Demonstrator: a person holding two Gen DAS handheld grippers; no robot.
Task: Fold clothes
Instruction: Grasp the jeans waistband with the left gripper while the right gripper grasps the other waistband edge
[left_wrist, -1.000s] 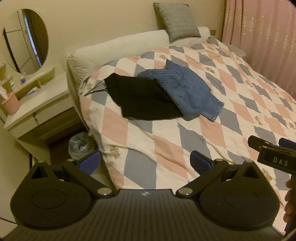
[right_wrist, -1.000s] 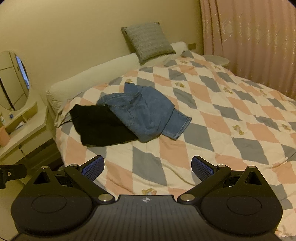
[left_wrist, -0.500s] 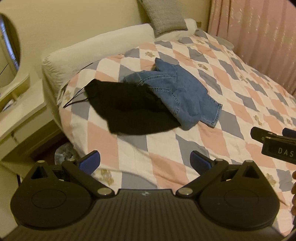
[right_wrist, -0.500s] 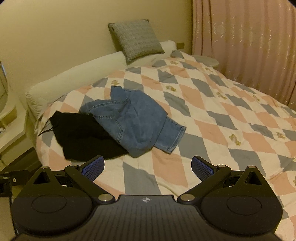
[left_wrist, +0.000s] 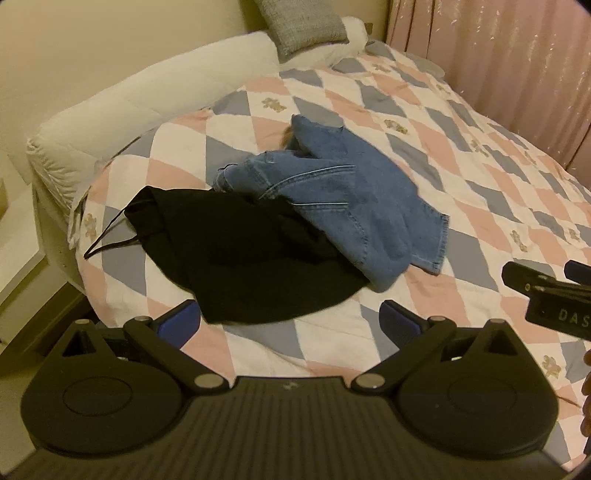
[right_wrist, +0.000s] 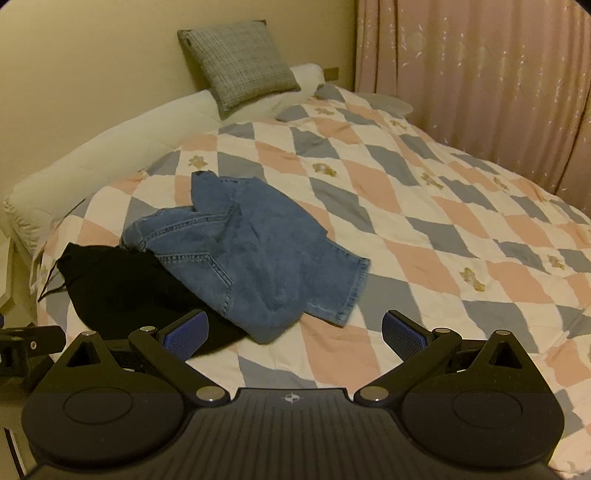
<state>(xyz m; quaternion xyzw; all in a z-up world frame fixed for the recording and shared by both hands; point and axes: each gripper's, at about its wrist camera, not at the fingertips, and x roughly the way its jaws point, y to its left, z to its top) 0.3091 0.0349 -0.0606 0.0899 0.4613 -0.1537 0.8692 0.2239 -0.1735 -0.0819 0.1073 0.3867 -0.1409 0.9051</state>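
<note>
On the near left part of the pink, grey and white diamond-patterned quilt (right_wrist: 424, 206) lie a crumpled black garment (left_wrist: 240, 254) and rumpled blue denim jeans (right_wrist: 258, 254), the jeans overlapping the black one's right edge. I hold my left gripper (left_wrist: 290, 319) and right gripper (right_wrist: 295, 328) spread wide and empty just short of the pile, ready, I judge, for a first grasp; nothing is folded yet.

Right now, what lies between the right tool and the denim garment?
Only bare checkered quilt: in the right wrist view, the open right tool hovers short of the denim garment, touching nothing.
</note>
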